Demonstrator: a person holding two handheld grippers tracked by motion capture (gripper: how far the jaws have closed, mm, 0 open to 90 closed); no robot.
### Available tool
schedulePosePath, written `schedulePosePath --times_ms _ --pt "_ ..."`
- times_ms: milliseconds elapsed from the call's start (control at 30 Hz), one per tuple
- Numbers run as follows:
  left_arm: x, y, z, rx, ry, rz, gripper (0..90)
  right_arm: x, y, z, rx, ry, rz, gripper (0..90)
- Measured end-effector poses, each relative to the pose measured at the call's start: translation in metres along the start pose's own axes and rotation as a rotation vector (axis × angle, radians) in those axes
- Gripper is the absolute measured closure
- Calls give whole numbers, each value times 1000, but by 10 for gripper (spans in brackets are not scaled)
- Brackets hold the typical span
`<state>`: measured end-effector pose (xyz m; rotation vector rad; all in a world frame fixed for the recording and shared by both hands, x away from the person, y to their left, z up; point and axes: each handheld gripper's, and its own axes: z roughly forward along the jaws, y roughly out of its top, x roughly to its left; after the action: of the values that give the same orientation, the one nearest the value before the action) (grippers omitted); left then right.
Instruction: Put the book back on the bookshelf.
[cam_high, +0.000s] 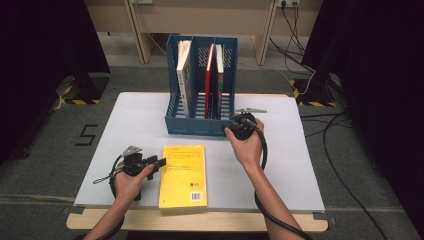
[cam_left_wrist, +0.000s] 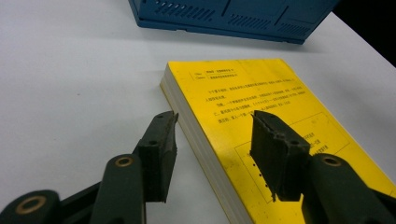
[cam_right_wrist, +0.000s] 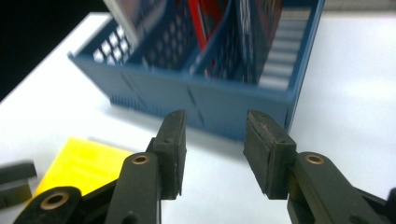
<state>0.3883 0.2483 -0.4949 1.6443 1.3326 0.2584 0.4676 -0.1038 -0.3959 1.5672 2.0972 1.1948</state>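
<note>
Jaws of the left gripper (cam_left_wrist: 212, 140) stand apart astride the long edge of the yellow book (cam_left_wrist: 261, 116): 1 jaw hangs over the bare counter (cam_left_wrist: 70, 93) just beside the page block, the other over the printed cover; whether either touches the book cannot be told. From the high view the yellow book (cam_high: 184, 175) lies flat near the front edge of the white counter (cam_high: 295, 175), cover up, with the left gripper (cam_high: 159, 162) at its left edge, held in the person's left hand (cam_high: 131, 181). Behind the book stands a blue file rack (cam_high: 200, 90) with 3 compartments; a pale book (cam_high: 184, 75) leans in the left compartment, and a red book (cam_high: 209, 80) stands beside a dark one in the compartments to its right. At the rack's front right corner the right hand (cam_high: 246, 145) holds the right gripper (cam_right_wrist: 212, 151), whose jaws are apart with nothing between them, pointed at the low front wall of the rack (cam_right_wrist: 196, 100) and clear of it.
</note>
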Motion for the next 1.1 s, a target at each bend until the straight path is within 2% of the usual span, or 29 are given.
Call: schedulePosePath --times_ms 133,367,467,667,733,900,1100 --pt "1 -2 0 7 -3 -9 513 -4 -19 5 50 9 14 592" --pt "0 -1 -4 -13 -1 -8 570 1 -41 17 134 48 43 580" --pt "0 1 -1 -10 -22 -32 589 4 -47 23 154 56 47 569" --pt "-4 -1 8 33 -42 -27 600 12 -50 30 186 80 45 558" --pt "-5 -1 10 38 -27 -6 598 13 -50 31 194 80 37 556" --pt "-5 -1 11 47 -18 0 616 13 -48 33 204 83 36 542" --pt "-14 -2 18 63 -48 14 626 13 -49 37 214 94 33 542"
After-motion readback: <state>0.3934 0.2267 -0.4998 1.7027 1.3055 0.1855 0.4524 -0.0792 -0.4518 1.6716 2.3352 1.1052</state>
